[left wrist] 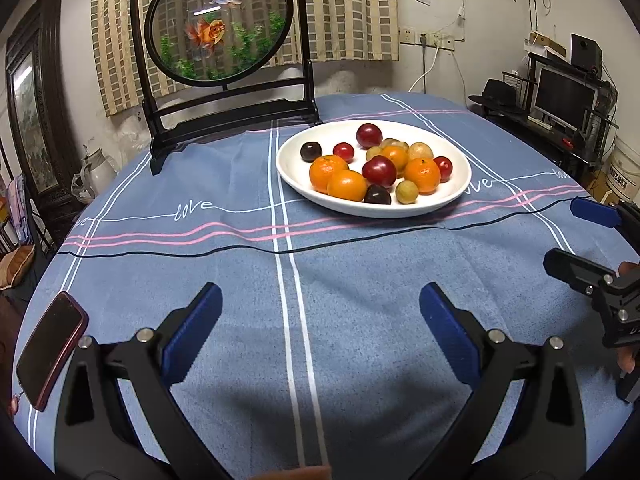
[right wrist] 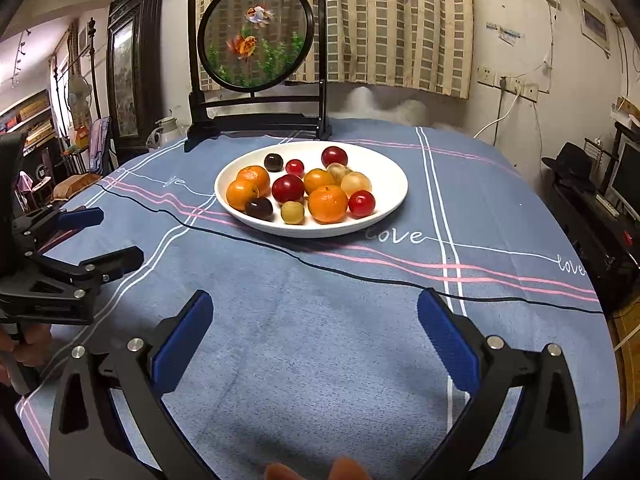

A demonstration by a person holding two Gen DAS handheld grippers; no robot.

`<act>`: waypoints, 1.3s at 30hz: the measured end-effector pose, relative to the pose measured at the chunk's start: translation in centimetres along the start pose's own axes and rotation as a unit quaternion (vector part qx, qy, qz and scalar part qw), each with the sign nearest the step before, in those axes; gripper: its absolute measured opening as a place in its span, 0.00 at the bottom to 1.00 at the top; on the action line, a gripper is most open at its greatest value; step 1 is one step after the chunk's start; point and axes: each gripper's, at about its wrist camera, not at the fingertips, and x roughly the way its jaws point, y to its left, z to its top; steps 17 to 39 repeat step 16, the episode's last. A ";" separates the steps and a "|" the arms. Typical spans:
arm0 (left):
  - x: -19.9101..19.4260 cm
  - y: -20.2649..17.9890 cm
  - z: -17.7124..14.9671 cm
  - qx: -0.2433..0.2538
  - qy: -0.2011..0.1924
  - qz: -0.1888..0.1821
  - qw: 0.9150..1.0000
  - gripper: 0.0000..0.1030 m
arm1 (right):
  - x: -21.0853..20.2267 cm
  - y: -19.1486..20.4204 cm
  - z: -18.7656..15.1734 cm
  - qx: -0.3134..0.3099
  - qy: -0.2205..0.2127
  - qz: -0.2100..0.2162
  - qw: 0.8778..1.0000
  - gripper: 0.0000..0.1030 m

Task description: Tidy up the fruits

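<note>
Here all the fruits [left wrist: 372,166] sit mixed on the white plate [left wrist: 294,168] toward the counter's far edge; both the left tool [left wrist: 320,330] and the right tool [right wrist: 316,338] gape wide and empty, so any grasp should close gently.

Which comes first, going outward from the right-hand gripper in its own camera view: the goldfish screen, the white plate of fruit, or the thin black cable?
From the right gripper, open over bare cloth:
1. Black cable, running across the tablecloth just ahead of the fingertips.
2. White plate of fruit, past the cable, mid-table.
3. Goldfish screen, upright at the table's far edge, behind the plate.
</note>
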 end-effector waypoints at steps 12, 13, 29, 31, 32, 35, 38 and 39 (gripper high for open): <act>0.1 0.2 0.0 -0.005 -0.001 0.010 1.000 0.98 | 0.2 -0.3 -0.1 0.007 0.005 -0.006 1.000 0.99; 0.1 0.3 0.1 -0.008 0.000 0.007 1.000 0.98 | 0.2 -0.4 -0.1 0.008 0.006 -0.006 1.000 0.99; 0.1 0.6 0.1 -0.015 0.000 0.009 1.000 0.98 | 0.2 -0.5 -0.1 0.009 0.007 -0.005 1.000 0.99; 0.1 0.6 0.1 -0.015 0.000 0.009 1.000 0.98 | 0.2 -0.5 -0.1 0.009 0.007 -0.005 1.000 0.99; 0.1 0.6 0.1 -0.015 0.000 0.009 1.000 0.98 | 0.2 -0.5 -0.1 0.009 0.007 -0.005 1.000 0.99; 0.1 0.6 0.1 -0.015 0.000 0.009 1.000 0.98 | 0.2 -0.5 -0.1 0.009 0.007 -0.005 1.000 0.99; 0.1 0.6 0.1 -0.015 0.000 0.009 1.000 0.98 | 0.2 -0.5 -0.1 0.009 0.007 -0.005 1.000 0.99; 0.1 0.6 0.1 -0.015 0.000 0.009 1.000 0.98 | 0.2 -0.5 -0.1 0.009 0.007 -0.005 1.000 0.99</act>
